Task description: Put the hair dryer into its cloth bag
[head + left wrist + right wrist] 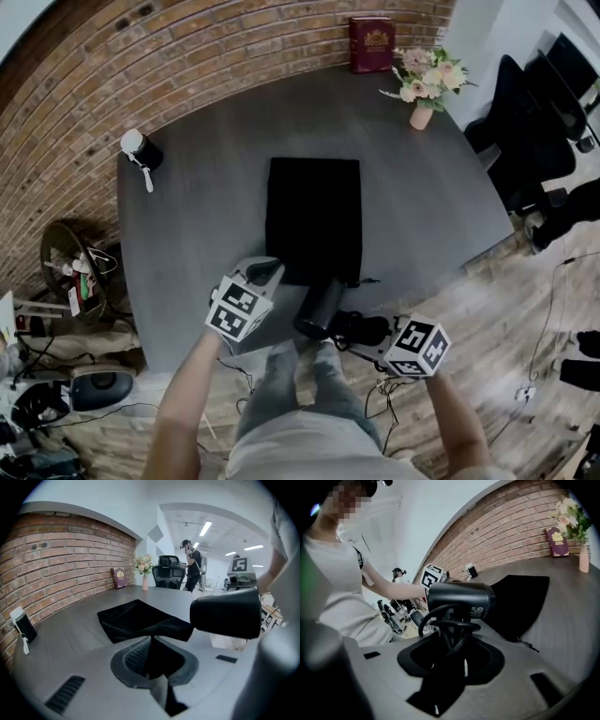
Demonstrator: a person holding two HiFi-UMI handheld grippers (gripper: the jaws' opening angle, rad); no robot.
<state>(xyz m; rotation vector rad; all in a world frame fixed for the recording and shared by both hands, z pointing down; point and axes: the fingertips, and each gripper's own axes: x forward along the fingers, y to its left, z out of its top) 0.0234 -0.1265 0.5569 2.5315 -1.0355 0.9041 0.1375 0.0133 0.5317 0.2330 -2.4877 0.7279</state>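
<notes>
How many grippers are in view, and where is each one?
2. The left gripper, at the near edge of the table, is shut on the cloth bag. The right gripper, beside it, grips the hair dryer by its handle and coiled cord. None seems hidden.

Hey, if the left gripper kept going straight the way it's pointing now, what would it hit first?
Probably the cloth bag: the left gripper is shut on its near edge, and the rest lies flat on the table just ahead.

Red book (371,43) against brick wall (141,66); flower vase (423,114) near it on grey table (187,216); black chair (525,141) right.
</notes>
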